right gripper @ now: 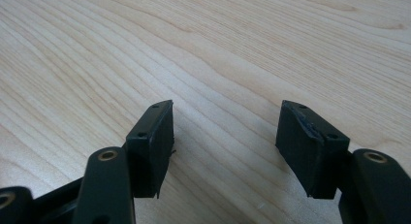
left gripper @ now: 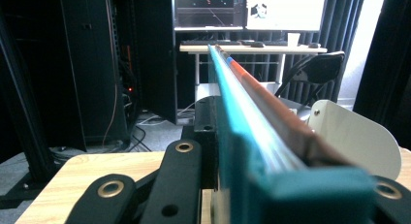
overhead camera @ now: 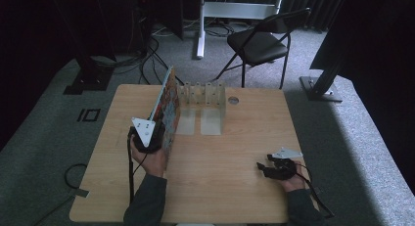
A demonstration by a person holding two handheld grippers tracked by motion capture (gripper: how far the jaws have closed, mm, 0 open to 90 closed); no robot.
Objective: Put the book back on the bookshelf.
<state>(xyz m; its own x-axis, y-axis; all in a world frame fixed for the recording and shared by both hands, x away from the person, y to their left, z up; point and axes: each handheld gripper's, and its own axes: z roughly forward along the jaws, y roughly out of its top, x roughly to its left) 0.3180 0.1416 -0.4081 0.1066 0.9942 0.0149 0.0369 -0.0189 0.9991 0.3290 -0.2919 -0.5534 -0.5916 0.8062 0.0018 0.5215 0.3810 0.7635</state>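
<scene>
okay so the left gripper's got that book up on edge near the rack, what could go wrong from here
1. The left gripper clamps the book only at its near end, so the long far end may sag or twist.
2. The book's far end is close to the white rack and could knock it.
3. The right gripper rests open on the table, apart from the book, so it gives no support if the book slips.

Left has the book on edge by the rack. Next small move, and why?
Probably ease the book forward into the rack at its left end. The left hand-held gripper is shut on the book's near end, holding it upright with its far end at the rack. The right hand-held gripper is open and low over the table.
</scene>
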